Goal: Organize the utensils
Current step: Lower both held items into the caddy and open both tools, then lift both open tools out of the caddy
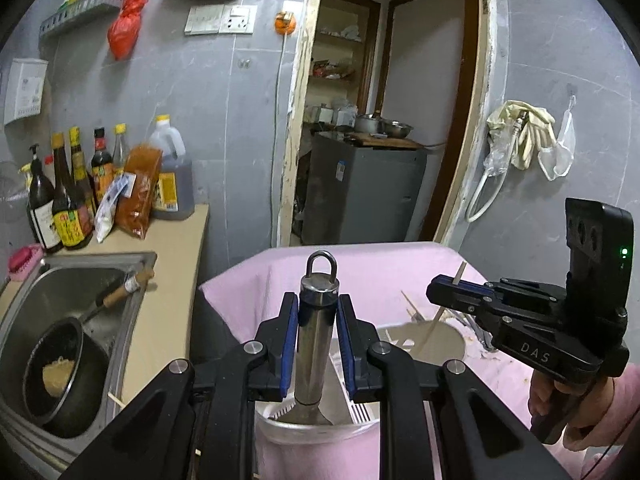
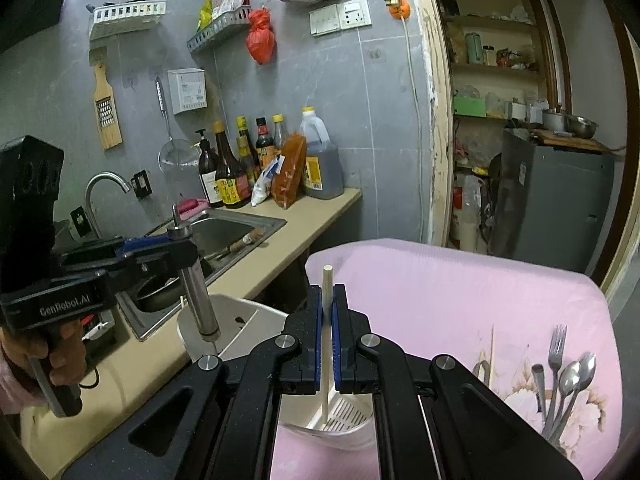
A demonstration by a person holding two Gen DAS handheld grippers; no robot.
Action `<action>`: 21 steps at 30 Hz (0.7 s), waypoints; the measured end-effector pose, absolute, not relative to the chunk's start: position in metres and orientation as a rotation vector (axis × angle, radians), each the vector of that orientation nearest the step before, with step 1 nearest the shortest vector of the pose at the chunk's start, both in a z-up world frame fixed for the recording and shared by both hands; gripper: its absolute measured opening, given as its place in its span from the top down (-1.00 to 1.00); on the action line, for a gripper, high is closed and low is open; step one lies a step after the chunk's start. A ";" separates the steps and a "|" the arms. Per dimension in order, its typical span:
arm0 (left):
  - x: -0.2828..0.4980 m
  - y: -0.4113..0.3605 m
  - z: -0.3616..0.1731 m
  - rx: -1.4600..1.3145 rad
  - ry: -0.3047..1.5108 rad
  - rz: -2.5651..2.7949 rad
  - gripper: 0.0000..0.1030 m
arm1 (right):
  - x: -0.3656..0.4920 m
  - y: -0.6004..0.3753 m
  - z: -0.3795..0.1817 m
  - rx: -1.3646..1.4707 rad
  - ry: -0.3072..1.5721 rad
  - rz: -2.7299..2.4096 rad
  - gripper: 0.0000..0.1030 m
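Observation:
My left gripper is shut on a steel utensil handle with a ring at its top; its lower end stands in a white holder on the pink cloth. The right wrist view shows the left gripper and the handle too. My right gripper is shut on a wooden chopstick, upright, with its tip in the white holder. In the left wrist view my right gripper holds the chopstick. A fork and two spoons lie on the cloth at the right.
A sink with a black pot is at the left, with sauce bottles behind it on the counter. The pink cloth covers a table. An open doorway is behind. More chopsticks lie on the cloth.

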State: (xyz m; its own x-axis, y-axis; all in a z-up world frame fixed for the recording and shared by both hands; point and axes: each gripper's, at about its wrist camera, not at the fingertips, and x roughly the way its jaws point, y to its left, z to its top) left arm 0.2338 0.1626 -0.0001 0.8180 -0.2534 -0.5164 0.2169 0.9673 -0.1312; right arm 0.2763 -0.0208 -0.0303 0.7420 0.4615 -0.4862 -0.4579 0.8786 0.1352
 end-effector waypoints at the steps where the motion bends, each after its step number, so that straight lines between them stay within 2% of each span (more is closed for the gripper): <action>1: 0.234 0.163 -0.002 -0.073 0.564 -0.246 0.65 | 0.276 -0.020 -0.033 0.008 0.540 0.504 0.92; 5: 0.233 0.167 -0.007 -0.097 0.588 -0.234 0.64 | 0.276 -0.021 -0.037 0.018 0.556 0.503 0.91; 7: 0.232 0.169 -0.008 -0.122 0.601 -0.245 0.61 | 0.276 -0.022 -0.039 0.028 0.563 0.501 0.81; 9: 0.230 0.172 -0.008 -0.155 0.598 -0.260 0.57 | 0.275 -0.026 -0.040 0.046 0.564 0.499 0.49; 10: 0.229 0.172 -0.008 -0.164 0.596 -0.260 0.48 | 0.275 -0.028 -0.041 0.055 0.562 0.499 0.48; 15: 0.224 0.173 -0.007 -0.196 0.592 -0.247 0.37 | 0.273 -0.035 -0.043 0.086 0.563 0.492 0.48; 17: 0.220 0.172 -0.006 -0.209 0.583 -0.245 0.24 | 0.272 -0.038 -0.043 0.095 0.558 0.489 0.48; 21: 0.210 0.171 -0.005 -0.230 0.565 -0.222 0.17 | 0.271 -0.044 -0.043 0.106 0.552 0.479 0.44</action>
